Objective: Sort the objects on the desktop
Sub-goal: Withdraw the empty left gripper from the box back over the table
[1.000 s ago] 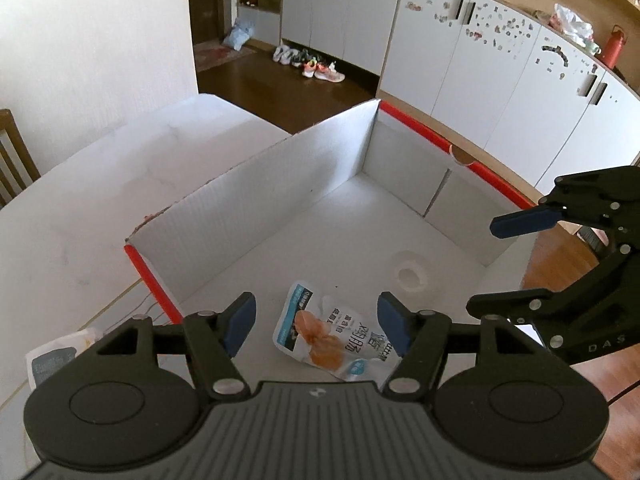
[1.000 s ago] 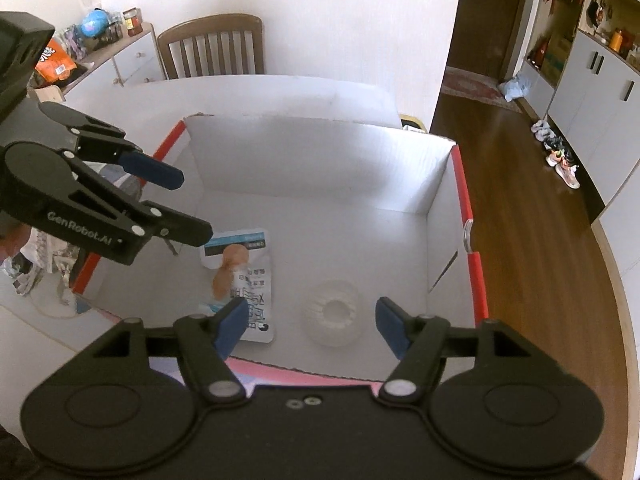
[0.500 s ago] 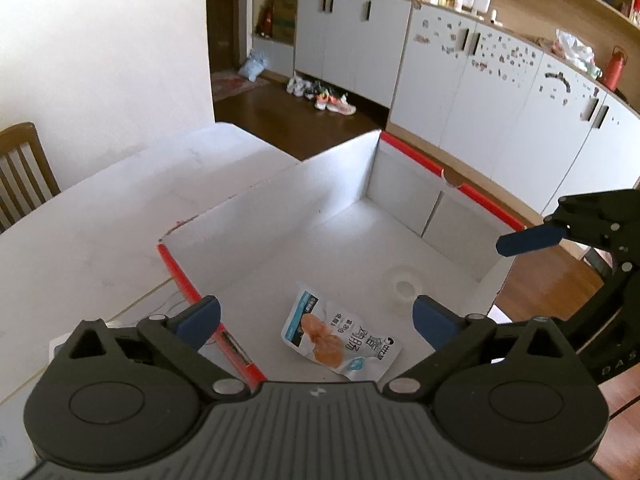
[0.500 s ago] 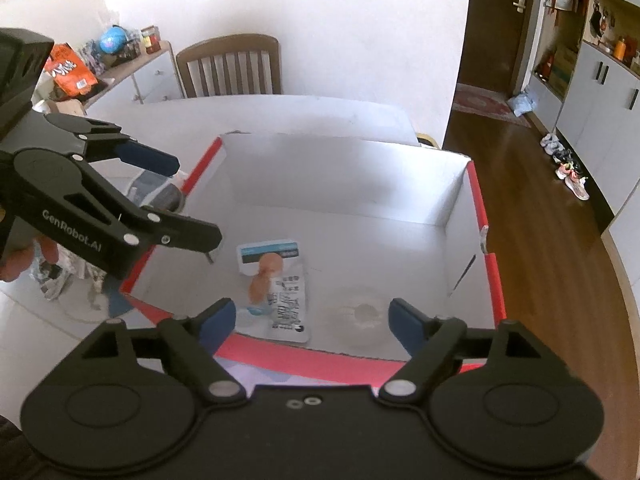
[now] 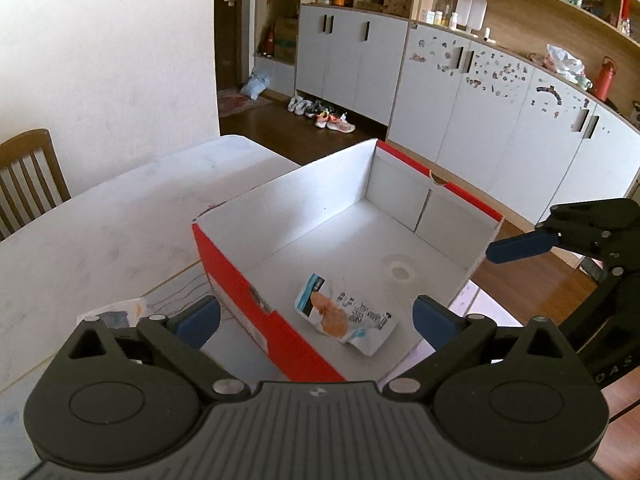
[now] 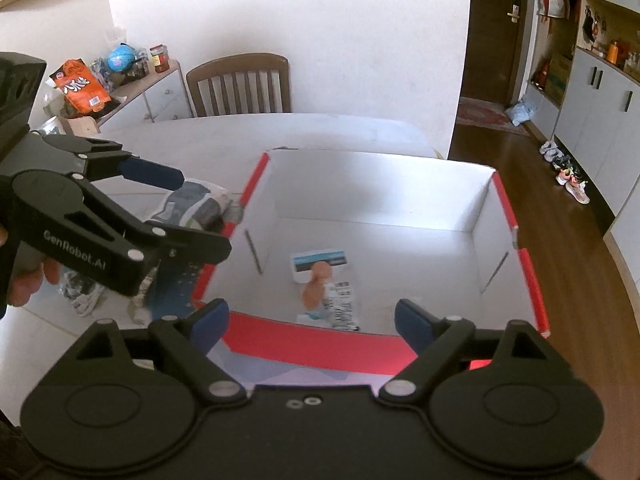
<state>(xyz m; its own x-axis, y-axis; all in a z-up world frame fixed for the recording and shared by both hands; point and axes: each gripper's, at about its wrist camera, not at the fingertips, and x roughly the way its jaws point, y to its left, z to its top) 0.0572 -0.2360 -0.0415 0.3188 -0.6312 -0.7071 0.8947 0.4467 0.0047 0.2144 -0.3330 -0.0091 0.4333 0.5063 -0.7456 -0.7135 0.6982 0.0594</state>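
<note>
A red-and-white cardboard box point(image 5: 280, 332) point(image 6: 312, 346) stands open on the white table. A white snack packet point(image 5: 344, 316) point(image 6: 326, 288) lies flat on its floor beside a faint white ring point(image 5: 399, 271). My left gripper point(image 5: 316, 320) is open and empty above the box's near wall; it also shows at the left of the right wrist view point(image 6: 192, 212). My right gripper point(image 6: 312, 322) is open and empty above the opposite wall, and shows at the right of the left wrist view point(image 5: 520, 248).
More packets point(image 6: 192, 208) point(image 5: 112, 314) lie on the table outside the box, left of it. A wooden chair point(image 6: 240, 84) stands at the far side of the table. White cabinets point(image 5: 500, 120) and wood floor lie beyond the table edge.
Both grippers have pulled back and up from the box and opened wider. The packet stays on the box floor.
</note>
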